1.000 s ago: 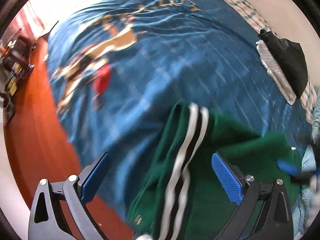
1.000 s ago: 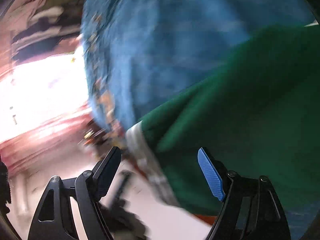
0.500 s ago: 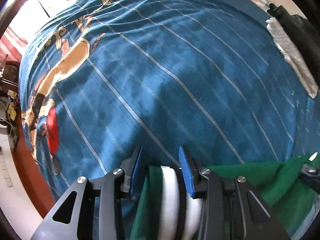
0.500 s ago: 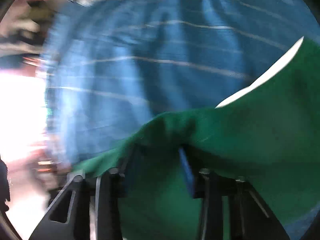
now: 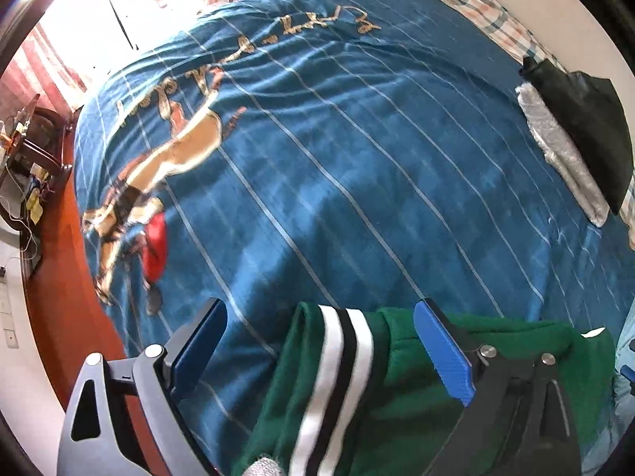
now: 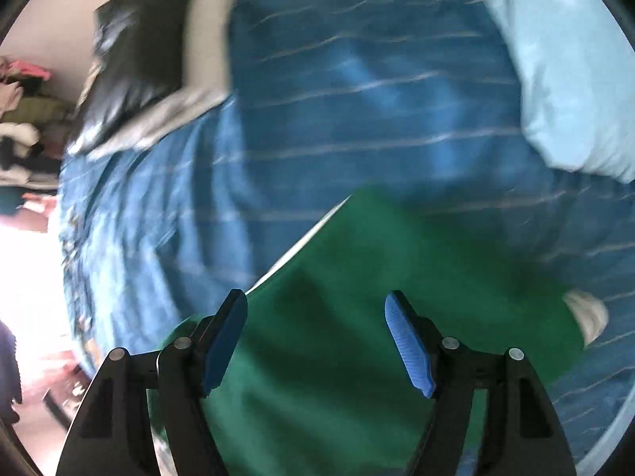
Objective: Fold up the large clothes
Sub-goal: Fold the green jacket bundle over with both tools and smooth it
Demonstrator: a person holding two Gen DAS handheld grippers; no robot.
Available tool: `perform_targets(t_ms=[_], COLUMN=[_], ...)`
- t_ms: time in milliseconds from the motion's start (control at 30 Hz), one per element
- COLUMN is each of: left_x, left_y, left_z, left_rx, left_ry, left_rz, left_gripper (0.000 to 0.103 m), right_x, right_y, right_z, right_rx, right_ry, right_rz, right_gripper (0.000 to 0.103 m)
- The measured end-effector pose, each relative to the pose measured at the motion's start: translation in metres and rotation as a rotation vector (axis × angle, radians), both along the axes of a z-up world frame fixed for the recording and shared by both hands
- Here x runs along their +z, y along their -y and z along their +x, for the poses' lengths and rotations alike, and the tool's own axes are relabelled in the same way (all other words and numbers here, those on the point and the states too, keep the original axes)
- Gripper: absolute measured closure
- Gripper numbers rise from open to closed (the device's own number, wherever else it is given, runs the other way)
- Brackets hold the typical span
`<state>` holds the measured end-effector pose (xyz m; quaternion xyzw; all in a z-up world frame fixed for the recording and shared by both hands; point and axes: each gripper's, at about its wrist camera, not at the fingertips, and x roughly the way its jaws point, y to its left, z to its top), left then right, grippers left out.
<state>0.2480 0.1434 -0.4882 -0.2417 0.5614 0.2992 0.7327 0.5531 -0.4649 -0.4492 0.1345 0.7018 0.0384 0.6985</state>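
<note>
A green garment [image 5: 405, 408] with white and black stripes lies on the blue striped bedspread [image 5: 337, 158] at the near edge. My left gripper [image 5: 319, 309] hangs over its striped fold. Its jaws are opening wide, the cloth lies between them, and the pads do not touch it. In the right wrist view the same green garment [image 6: 357, 277] spreads flat under my right gripper [image 6: 315, 297]. Those jaws are opening too, with cloth below the gap and no pad pressing on it. This view is motion-blurred.
A folded black and grey pile [image 5: 583, 135] sits at the bed's far right side, and appears as a dark pile [image 6: 139, 47] in the right view. A light blue cloth [image 6: 567, 59] lies beyond the green garment. A red floor [image 5: 51, 277] and a dark side table [image 5: 31, 150] flank the bed.
Half a second ago both grippers were shut on the green garment; now both stand apart from it and it lies on the bed. The right view has swung across the bed.
</note>
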Motion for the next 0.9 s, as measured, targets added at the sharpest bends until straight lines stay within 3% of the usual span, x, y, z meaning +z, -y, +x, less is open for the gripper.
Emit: perform_targets(t_ms=[67, 133, 233, 300, 400, 500, 567, 633, 700, 800, 833, 900], left_x=[-0.017, -0.034, -0.057, -0.070, -0.074, -0.059, -0.036, -0.014, 0.004, 0.008, 0.002, -0.020], left_y=[0.007, 0.014, 0.021, 0.023, 0.022, 0.020, 0.021, 0.026, 0.038, 0.065, 0.073, 0.088], left_z=[0.006, 0.012, 0.015, 0.017, 0.021, 0.022, 0.017, 0.010, 0.005, 0.002, 0.003, 0.008], left_rx=[-0.008, -0.011, -0.039, -0.052, -0.049, -0.028, -0.007, 0.003, 0.003, -0.018, -0.028, -0.038], left_ry=[-0.042, -0.092, -0.142, -0.158, -0.167, -0.163, -0.139, -0.107, -0.089, -0.090, -0.100, -0.138], left_rz=[0.002, 0.011, 0.043, 0.037, 0.029, 0.034, 0.054, 0.066, 0.077, 0.063, 0.058, 0.053], left_gripper=[0.007, 0.007, 0.004, 0.001, 0.000, 0.000, 0.000, 0.000, 0.000, 0.000, 0.000, 0.000], right_x=[-0.014, -0.030, -0.066, -0.095, -0.114, -0.100, -0.065, -0.026, 0.003, -0.002, -0.012, -0.053], right_y=[0.012, 0.016, -0.006, -0.011, 0.006, 0.015, 0.010, -0.003, -0.031, -0.078, -0.094, -0.115], right_z=[0.013, 0.022, 0.026, 0.025, 0.034, 0.039, 0.036, 0.024, 0.001, -0.026, -0.038, -0.055], right_rx=[-0.007, 0.029, 0.153, 0.225, 0.160, 0.087, 0.089, 0.105, 0.183, 0.292, 0.330, 0.396], right_ry=[-0.031, -0.056, -0.077, -0.086, -0.083, -0.091, -0.006, 0.091, 0.126, 0.064, 0.038, -0.042], right_rz=[-0.019, -0.110, -0.169, -0.269, -0.296, -0.302, -0.336, -0.235, -0.105, 0.006, 0.009, -0.080], right_gripper=[0.029, 0.029, 0.029, 0.030, 0.022, 0.024, 0.032, 0.042, 0.048, 0.049, 0.049, 0.049])
